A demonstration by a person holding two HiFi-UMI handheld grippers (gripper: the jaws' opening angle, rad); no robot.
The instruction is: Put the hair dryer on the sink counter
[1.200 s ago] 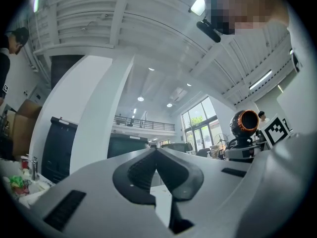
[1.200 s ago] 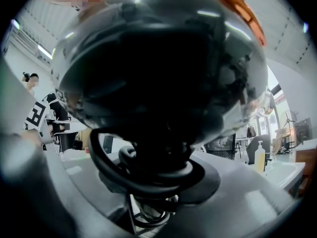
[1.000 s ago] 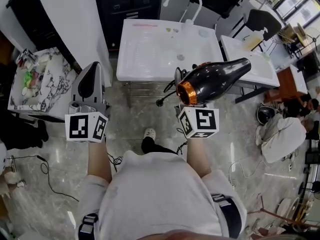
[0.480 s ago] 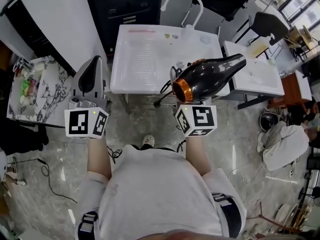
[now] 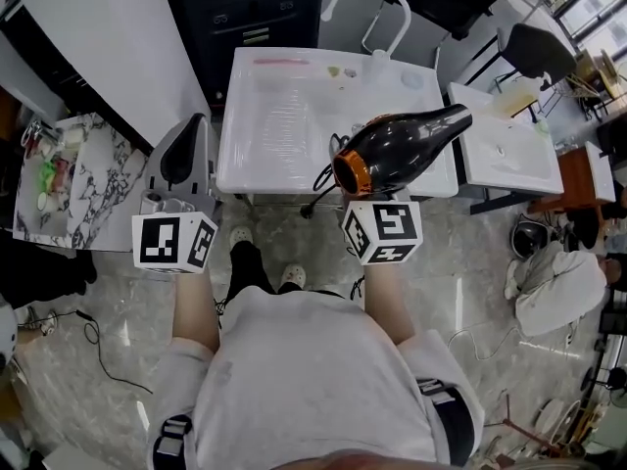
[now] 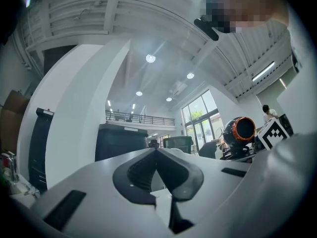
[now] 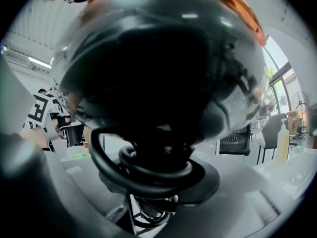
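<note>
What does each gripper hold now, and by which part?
The right gripper holds the hair dryer by its cord-wrapped handle; the left gripper, nothing.

A glossy grey floor (image 5: 470, 292) spreads between a dark cabinet (image 5: 245, 8) behind, a marble-topped table (image 5: 108, 179) left and a black chair (image 5: 534, 47) right.

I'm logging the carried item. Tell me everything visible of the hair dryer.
The hair dryer looks like glossy black plastic, with an orange ring round its rear end and a tapered nozzle pointing away to the right. It is held in the air over the near edge of the sink counter. The right gripper clamps it underneath, where its black cord is coiled.
</note>
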